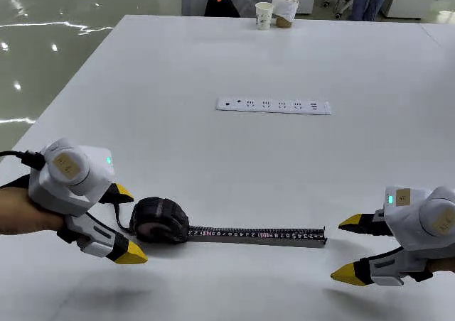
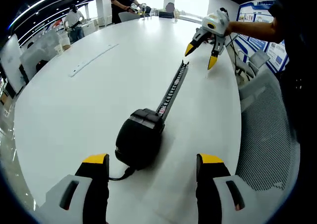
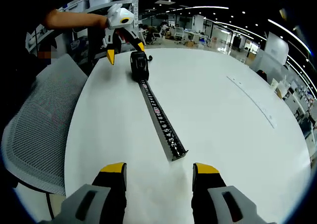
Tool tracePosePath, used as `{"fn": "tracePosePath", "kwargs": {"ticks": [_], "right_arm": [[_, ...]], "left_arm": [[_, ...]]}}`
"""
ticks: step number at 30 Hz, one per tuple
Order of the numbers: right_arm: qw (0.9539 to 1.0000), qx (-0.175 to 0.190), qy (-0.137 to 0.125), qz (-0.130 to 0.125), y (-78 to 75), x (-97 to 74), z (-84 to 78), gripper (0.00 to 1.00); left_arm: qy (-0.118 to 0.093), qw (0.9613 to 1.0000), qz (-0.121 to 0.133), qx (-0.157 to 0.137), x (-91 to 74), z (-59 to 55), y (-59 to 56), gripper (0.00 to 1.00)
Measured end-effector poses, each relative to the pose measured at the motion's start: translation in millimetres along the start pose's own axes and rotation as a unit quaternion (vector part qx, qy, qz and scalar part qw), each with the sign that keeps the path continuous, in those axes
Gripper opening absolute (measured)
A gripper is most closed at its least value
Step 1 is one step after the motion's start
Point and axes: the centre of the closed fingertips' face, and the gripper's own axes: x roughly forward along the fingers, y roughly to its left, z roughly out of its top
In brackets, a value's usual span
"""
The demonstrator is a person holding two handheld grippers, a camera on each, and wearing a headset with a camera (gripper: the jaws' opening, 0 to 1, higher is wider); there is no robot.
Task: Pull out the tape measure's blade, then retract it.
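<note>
Blade (image 1: 259, 234) lies out L-R across lower frame on counter (image 1: 284, 65). Tape case (image 1: 160, 220) is just ahead of left gripper (image 1: 131, 224), and blade tip is near right gripper (image 1: 345, 248). Both jaws wide, empty.

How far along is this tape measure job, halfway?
About halfway, it seems. Done: the blade lies pulled out flat on the table from the black case. In hand: nothing is gripped; the left gripper sits open at the case, and the right gripper is open just off the blade's hook end. Left: retracting the blade into the case.
</note>
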Motion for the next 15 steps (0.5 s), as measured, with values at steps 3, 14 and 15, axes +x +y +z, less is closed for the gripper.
{"fn": "tracePosePath", "kwargs": {"ticks": [3, 14, 15], "right_arm": [[0.9999, 0.008, -0.007, -0.007, 3.1, -1.8, 1.8, 0.56], [0.9985, 0.035, -0.032, -0.028, 18.4, -6.1, 3.9, 0.67], [0.9983, 0.036, -0.035, -0.029, 20.1, -6.8, 4.2, 0.68]], "left_arm": [[-0.011, 0.9999, 0.004, -0.007, -0.5, 0.1, -3.7, 0.7], [-0.052, 0.9972, 0.021, -0.05, -2.5, -2.4, -16.0, 0.77], [-0.056, 0.9966, 0.027, -0.053, -3.1, -2.4, -16.3, 0.79]]}}
